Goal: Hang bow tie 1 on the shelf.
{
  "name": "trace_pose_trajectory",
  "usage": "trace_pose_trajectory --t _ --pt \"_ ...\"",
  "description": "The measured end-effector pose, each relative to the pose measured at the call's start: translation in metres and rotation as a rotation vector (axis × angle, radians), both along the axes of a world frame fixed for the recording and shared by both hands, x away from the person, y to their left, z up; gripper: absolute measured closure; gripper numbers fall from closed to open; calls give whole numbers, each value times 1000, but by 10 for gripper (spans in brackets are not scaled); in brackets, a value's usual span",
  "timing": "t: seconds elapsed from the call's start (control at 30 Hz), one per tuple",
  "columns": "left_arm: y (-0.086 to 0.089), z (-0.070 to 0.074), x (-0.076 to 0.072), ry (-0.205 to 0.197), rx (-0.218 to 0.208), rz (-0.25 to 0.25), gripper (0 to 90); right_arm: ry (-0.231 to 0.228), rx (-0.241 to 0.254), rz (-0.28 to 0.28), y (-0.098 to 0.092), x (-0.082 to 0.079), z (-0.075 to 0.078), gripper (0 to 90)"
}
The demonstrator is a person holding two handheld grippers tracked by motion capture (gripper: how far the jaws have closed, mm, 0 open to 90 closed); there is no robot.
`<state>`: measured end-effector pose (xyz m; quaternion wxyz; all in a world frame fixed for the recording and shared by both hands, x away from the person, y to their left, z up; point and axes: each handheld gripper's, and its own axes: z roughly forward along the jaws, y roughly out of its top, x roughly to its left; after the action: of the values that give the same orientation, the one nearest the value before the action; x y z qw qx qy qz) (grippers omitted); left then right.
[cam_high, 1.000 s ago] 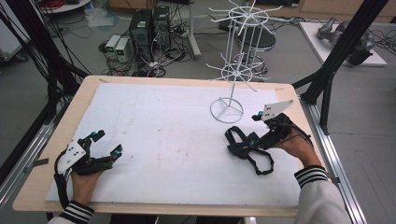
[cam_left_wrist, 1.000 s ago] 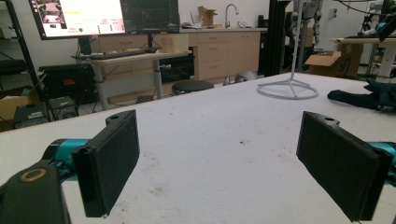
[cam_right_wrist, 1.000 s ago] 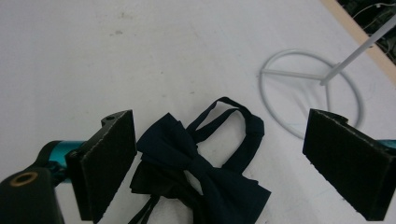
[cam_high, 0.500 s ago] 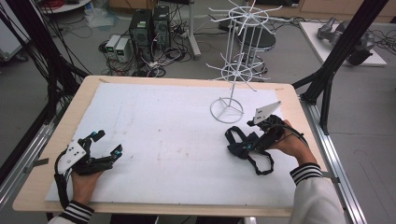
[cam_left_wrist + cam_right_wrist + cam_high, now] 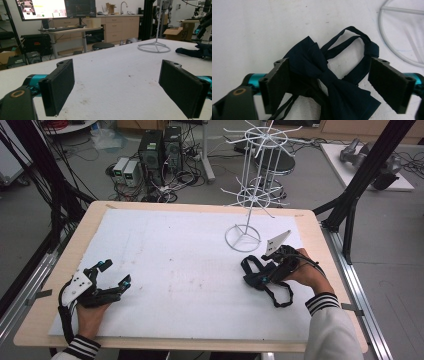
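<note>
Dark navy fabric, a bow tie [image 5: 324, 75] with thin straps, is seen lying on the white table cover [image 5: 175, 255] near its right edge, just in front of the round base of a white wire display rack [image 5: 243, 238]. The right gripper [image 5: 260, 272] is lowered over the bow tie; in the right gripper view the knot and wings lie between the two black pads [image 5: 275, 82], the left pad looks to touch one wing, and the other pad is held apart from the cloth, so no clamp is shown. Its jaws have just been closing, with the bow tie between them. A loop of strap is seen stretching toward the rack's ring base [image 5: 402, 32]. The left gripper [image 5: 116, 274] is rested on the cover near the table's front left corner, well apart from the bow tie, its jaws spread wide with only bare cover seen between them.
</note>
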<state>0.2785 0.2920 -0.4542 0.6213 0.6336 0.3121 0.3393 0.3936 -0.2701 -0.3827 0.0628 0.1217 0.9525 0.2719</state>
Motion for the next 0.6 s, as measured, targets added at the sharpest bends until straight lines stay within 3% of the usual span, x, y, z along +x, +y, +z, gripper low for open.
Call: trace_pose_trajectory --t 0.27,0.43,0.6 --pt "0 0 0 1 -3 2 137 -12 -54 27 5 2 -6 252" --pt "0 0 0 3 -2 2 137 -12 -129 34 10 3 -6 289" --pt "0 0 0 2 -5 1 137 -14 -141 49 18 7 1 335"
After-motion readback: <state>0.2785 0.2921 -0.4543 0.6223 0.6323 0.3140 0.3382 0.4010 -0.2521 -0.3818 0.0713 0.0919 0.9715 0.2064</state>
